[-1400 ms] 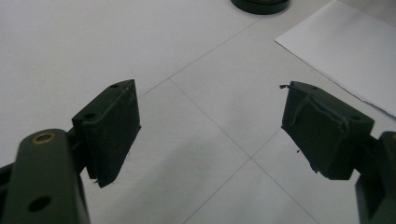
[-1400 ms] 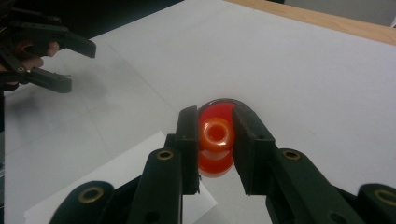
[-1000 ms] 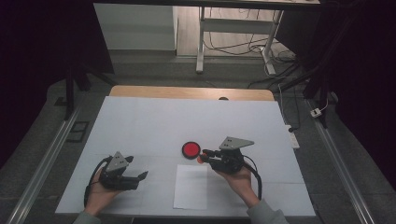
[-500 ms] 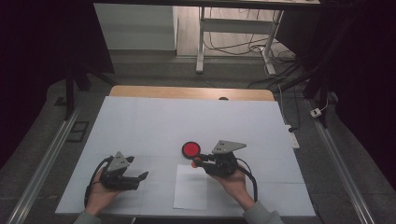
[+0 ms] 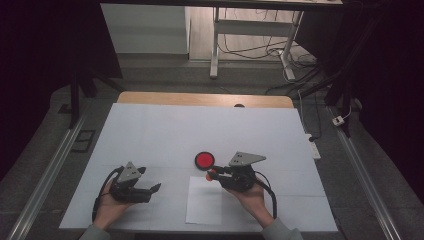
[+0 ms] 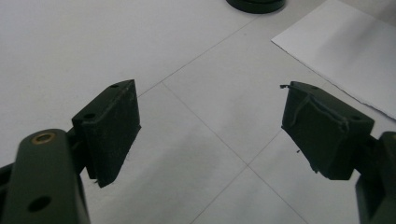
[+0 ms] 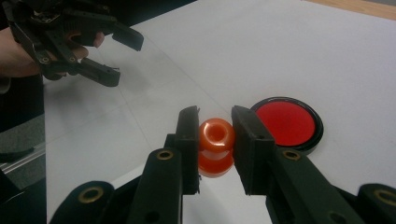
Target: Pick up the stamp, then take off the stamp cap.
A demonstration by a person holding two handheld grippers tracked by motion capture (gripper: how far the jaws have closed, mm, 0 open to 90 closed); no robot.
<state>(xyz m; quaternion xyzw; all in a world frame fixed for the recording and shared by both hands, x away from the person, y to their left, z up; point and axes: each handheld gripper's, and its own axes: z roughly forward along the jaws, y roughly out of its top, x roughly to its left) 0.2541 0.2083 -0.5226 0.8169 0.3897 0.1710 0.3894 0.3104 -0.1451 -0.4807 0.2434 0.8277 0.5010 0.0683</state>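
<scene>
Right gripper (image 7: 215, 135) jaws clamp orange stamp (image 7: 216, 145).

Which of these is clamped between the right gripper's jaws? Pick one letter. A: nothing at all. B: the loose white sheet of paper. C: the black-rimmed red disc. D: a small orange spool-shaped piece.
D: in the right gripper view the right gripper has its jaws pressed on both sides of the small orange spool-shaped piece, while the red disc lies apart on the table just beyond it.
</scene>
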